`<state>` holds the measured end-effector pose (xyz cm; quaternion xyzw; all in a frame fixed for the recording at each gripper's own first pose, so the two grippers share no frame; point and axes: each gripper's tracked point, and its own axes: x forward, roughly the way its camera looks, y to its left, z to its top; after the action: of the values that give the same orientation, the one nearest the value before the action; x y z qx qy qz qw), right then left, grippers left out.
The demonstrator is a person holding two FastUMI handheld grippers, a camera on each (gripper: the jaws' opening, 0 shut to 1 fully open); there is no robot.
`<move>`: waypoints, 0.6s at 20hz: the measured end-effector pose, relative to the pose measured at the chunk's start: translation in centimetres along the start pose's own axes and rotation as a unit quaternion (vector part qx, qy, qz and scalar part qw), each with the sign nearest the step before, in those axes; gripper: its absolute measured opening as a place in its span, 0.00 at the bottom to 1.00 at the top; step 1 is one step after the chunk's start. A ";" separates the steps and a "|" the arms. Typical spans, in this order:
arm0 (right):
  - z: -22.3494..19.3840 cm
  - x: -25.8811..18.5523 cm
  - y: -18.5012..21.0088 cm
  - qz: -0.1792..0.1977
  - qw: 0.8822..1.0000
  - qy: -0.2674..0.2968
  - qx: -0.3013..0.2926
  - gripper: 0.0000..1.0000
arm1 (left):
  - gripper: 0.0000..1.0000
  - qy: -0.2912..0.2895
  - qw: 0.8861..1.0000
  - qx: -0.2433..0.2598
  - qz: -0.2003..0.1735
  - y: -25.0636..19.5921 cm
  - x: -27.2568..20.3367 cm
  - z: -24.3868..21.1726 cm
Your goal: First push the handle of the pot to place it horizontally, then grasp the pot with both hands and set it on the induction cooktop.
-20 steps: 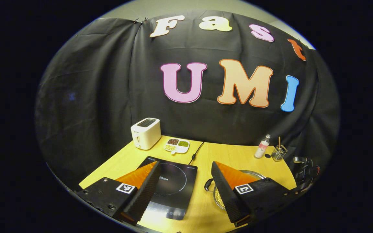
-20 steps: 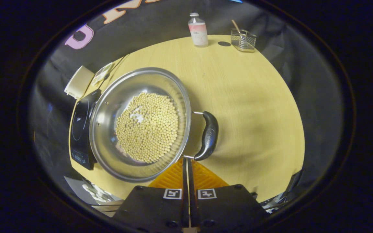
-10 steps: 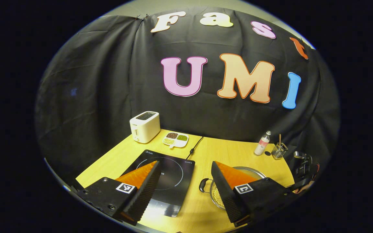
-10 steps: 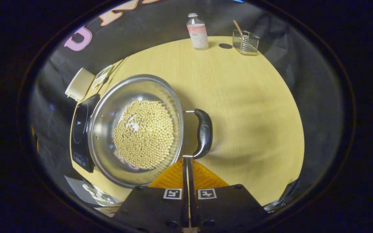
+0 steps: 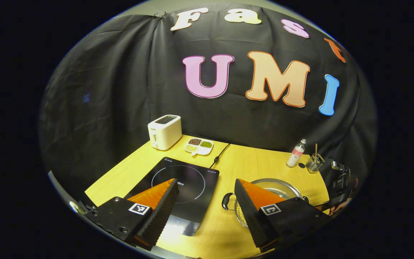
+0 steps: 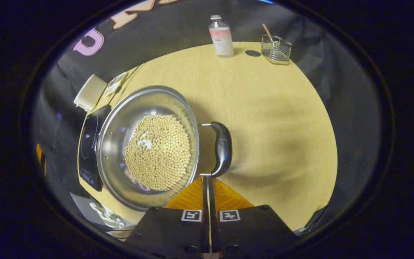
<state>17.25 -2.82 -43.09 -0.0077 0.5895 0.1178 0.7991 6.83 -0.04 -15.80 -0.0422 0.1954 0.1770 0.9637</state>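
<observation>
Steel pot (image 6: 146, 144) of pale beans sits on your wooden tabletop (image 6: 271, 118) just beyond your clenched right hand-held gripper (image 6: 207, 180), whose tips meet its black handle (image 6: 222, 149) at 3 o'clock, while your left hand-held gripper (image 5: 205, 194) gapes unladen before the induction cooktop (image 5: 189, 183).

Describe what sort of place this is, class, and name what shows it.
Likely a mock kitchen set up in a booth: a wooden table bears an induction cooktop, a toaster and a pot of beans.
</observation>
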 end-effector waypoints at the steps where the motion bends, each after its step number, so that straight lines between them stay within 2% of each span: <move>1: 0.0 0.0 0.0 0.003 1.000 0.001 -0.002 0.04 | 0.96 0.001 1.000 -0.002 0.001 -0.1 0.1 -0.1; 3: -0.3 0.0 0.0 0.009 1.000 0.005 -0.012 0.04 | 0.96 0.001 1.000 -0.001 0.003 -0.4 0.3 -0.3; 4: -0.4 0.0 0.0 0.013 1.000 0.009 -0.019 0.00 | 0.96 0.002 1.000 0.001 0.003 -0.5 0.4 -0.3; 5: -0.7 -0.2 0.0 0.018 0.999 0.013 -0.027 0.05 | 0.96 0.001 1.000 0.003 0.002 -0.7 0.5 -0.3; 6: -0.7 -0.3 0.1 0.025 0.999 0.018 -0.034 0.00 | 0.96 0.001 1.000 0.004 0.002 -0.8 0.7 -0.4; 10: -2.1 -0.4 -0.9 0.033 0.996 0.037 -0.077 0.27 | 0.96 0.018 1.000 -0.002 -0.004 -1.2 2.1 -1.8; 11: -2.5 -0.3 -1.2 0.032 0.995 0.044 -0.081 0.51 | 0.96 0.027 1.000 -0.003 -0.007 -1.2 2.7 -2.4; 12: -2.5 -0.3 -1.8 0.027 0.995 0.048 -0.079 0.58 | 1.00 0.037 0.999 -0.001 -0.009 -1.2 3.4 -3.0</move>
<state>15.13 -4.98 -43.79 -0.0604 0.6161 0.1848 0.7633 9.10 -0.56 -19.86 -0.0517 0.2301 0.1669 0.9574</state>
